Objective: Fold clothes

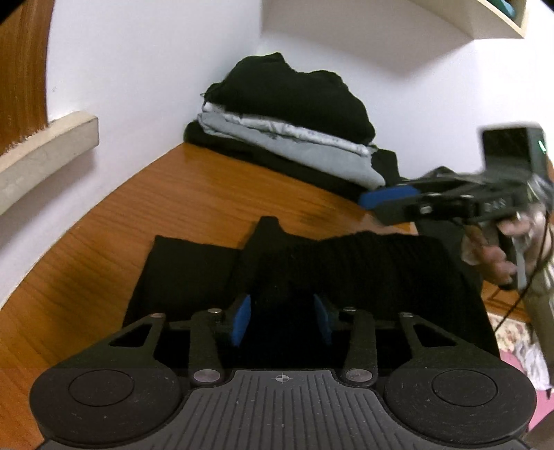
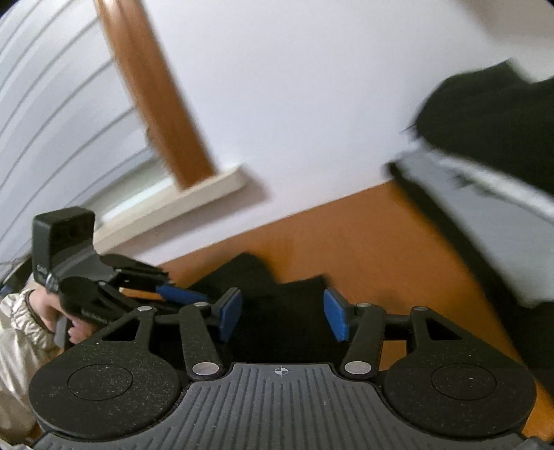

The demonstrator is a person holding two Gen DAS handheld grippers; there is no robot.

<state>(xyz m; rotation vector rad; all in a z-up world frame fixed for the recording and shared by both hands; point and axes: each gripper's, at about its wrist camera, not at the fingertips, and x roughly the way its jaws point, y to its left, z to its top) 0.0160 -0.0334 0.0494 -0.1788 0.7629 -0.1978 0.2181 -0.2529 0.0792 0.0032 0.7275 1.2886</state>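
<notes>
A black ribbed garment (image 1: 363,270) lies partly folded on the wooden table (image 1: 173,194). My left gripper (image 1: 282,318) is at its near edge, and a bunch of the knit fills the gap between the blue pads, so it is shut on that fabric. In the right wrist view the left gripper (image 2: 183,294) shows side-on at the garment's left edge. My right gripper (image 2: 283,316) hovers open over the black garment (image 2: 277,297) with nothing between its fingers. From the left wrist, the right gripper (image 1: 377,199) is above the garment's far right, held by a hand (image 1: 495,256).
A stack of folded clothes (image 1: 294,114), black on grey on black, sits in the table's far corner against the white wall. A window sill (image 1: 45,152) juts out at left and a shelf (image 1: 450,20) hangs above. A patterned rug (image 1: 512,332) lies past the table's right edge.
</notes>
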